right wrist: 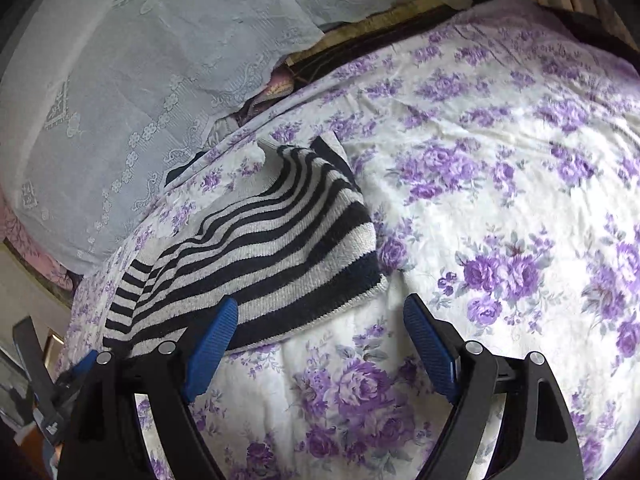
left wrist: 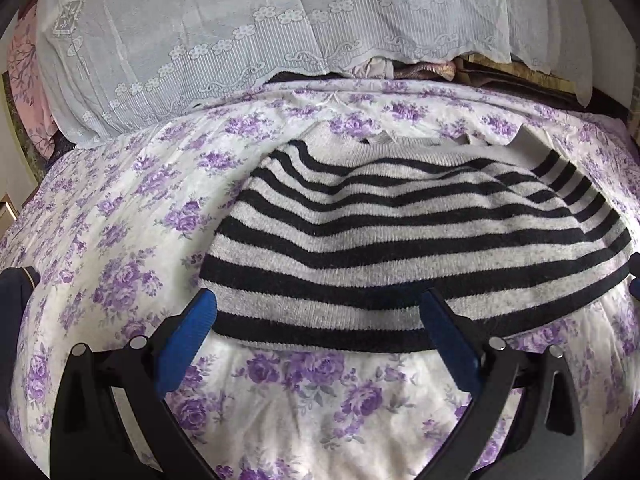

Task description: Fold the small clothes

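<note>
Two grippers are hovering wide apart over a bed, neither clasping anything. Nearest the lens in the left wrist view, the left gripper (left wrist: pixel 318 320) is poised with its blue pads (left wrist: pixel 192 336) spread on either side of the sweater's (left wrist: pixel 400 236) near hem, cloth lying between them but not pinched. In the right wrist view, the right gripper (right wrist: pixel 320 328) is likewise standing released, its left pad over the hem's right end and its right pad above bare bedsheet (right wrist: pixel 500 200); the other gripper is showing at that picture's lower left edge.

Beyond the pads, the striped sweater is lying flat on the floral sheet, hem toward the cameras and collar away, with what looks like a sleeve already turned in along one side. Farther back, a lace cover (left wrist: pixel 240 40) is draping over bedding at the head of the bed.

Judging by the lay of the garment, the fold is partly made and a bottom-to-collar fold is coming next. That move is calling for both grippers to drop onto the hem corners, pinch only the knit rather than the sheet beneath, and carry the edge evenly toward the collar.
</note>
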A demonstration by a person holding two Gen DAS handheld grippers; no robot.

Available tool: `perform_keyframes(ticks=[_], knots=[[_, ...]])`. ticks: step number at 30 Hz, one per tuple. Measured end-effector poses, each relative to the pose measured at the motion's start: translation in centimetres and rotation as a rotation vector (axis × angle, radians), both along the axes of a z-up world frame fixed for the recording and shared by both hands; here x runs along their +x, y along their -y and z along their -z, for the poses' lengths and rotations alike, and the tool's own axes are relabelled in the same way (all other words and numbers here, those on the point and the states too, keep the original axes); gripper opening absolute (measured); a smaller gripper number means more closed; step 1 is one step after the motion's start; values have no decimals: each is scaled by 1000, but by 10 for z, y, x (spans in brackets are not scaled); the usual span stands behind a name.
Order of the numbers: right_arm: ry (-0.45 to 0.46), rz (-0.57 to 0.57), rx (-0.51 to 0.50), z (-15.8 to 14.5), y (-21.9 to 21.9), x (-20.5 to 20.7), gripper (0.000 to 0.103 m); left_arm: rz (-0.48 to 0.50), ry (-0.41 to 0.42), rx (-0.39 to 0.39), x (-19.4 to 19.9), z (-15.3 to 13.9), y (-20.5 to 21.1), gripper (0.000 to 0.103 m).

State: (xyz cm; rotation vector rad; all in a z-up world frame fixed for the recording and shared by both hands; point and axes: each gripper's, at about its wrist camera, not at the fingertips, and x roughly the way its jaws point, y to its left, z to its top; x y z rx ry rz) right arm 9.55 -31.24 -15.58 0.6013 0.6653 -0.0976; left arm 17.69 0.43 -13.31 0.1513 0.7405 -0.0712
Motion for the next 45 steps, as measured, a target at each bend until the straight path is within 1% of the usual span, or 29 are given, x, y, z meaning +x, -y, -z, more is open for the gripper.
perform_keyframes(ticks=[2,4,15,22,25,29,32,36,40,45], knots=[[4,9,18,2,2,0,79,-2,-19,-6,3,5,-1,99],[5,7,18,3,1,1,78,-4,-27,-8,4,7,-1,99],[-4,-42,39,8,-6,13,75,0,-10,6,2,5,1,99],[-5,-43,56,10,-3,24,75,15,-6,6,3,1,7,99],[1,-40,68,10,-1,30,73,21,16,21,4,-5,15,99],[12,-33,98,12,3,38,69,30,20,29,9,-9,28,99],[22,-26,123,12,8,41,66,34,10,42,17,-4,40,99],[26,-23,137,13,9,40,64,30,7,69,22,9,48,99],[28,-21,139,14,9,40,64,37,-19,33,26,14,43,99],[32,-19,142,15,10,39,64,40,-14,34,25,16,43,99]])
